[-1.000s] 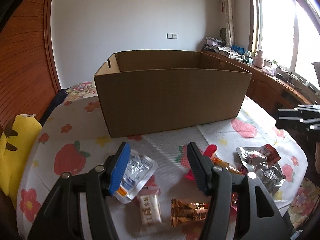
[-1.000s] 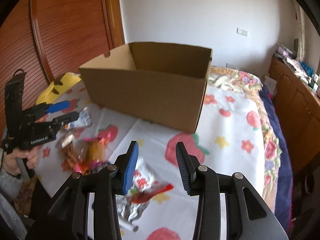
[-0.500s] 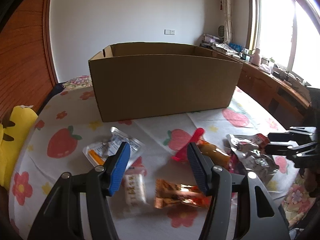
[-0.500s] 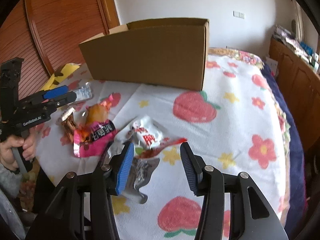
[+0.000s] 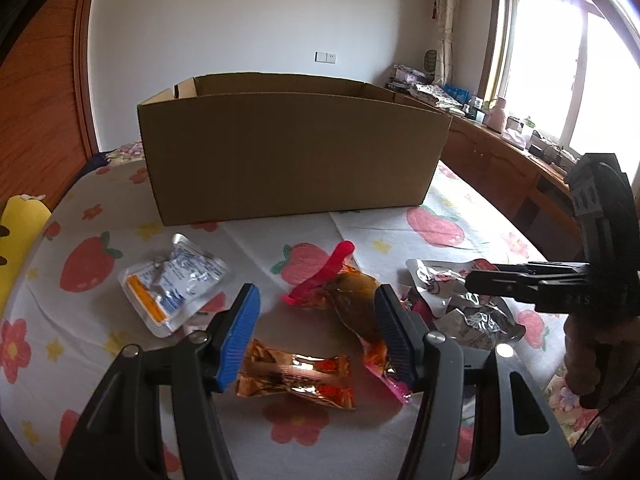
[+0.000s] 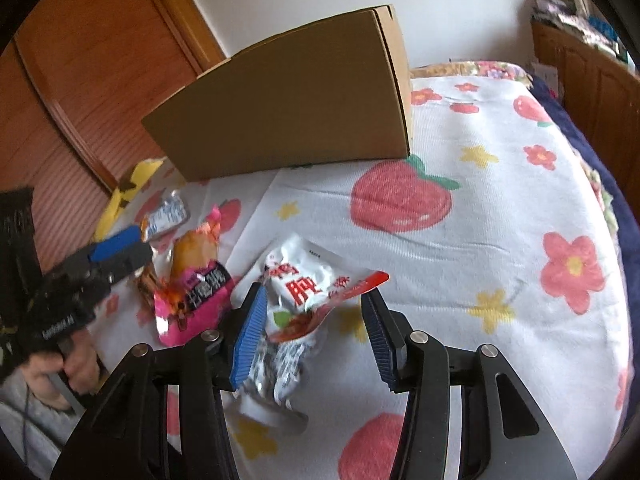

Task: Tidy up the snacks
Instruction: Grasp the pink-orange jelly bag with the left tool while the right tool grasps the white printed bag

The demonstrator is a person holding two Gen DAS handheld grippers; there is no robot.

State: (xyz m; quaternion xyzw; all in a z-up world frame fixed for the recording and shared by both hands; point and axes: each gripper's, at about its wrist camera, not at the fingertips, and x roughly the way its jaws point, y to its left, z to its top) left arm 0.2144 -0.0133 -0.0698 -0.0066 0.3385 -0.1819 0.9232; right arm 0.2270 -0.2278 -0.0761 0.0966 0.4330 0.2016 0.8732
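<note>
Now my right gripper point(image 6: 314, 326) is spreading its jaws a little wider than a second ago and dropping toward the white-and-red snack pouch point(image 6: 310, 280), which is lying between the pads but not pinched; I am holding nothing there. Its long axis is running from the jaws' near left up toward the far right, red corner pointing right. My left gripper point(image 5: 316, 338) is keeping its jaws half open and empty, hovering over the gold-foil snack point(image 5: 296, 376), whose long axis is lying crosswise to my fingers, with the orange pouch with the red strip point(image 5: 344, 292) just beyond. Both hands are sitting lower and closer to the pile than before, so I judge two pickups are starting and nothing is sorted yet. Farther out, the silver-and-orange sachet point(image 5: 174, 284) is resting on the strawberry-print cloth point(image 5: 92, 344), and the open cardboard box point(image 5: 292, 152) is standing beyond the snacks.
</note>
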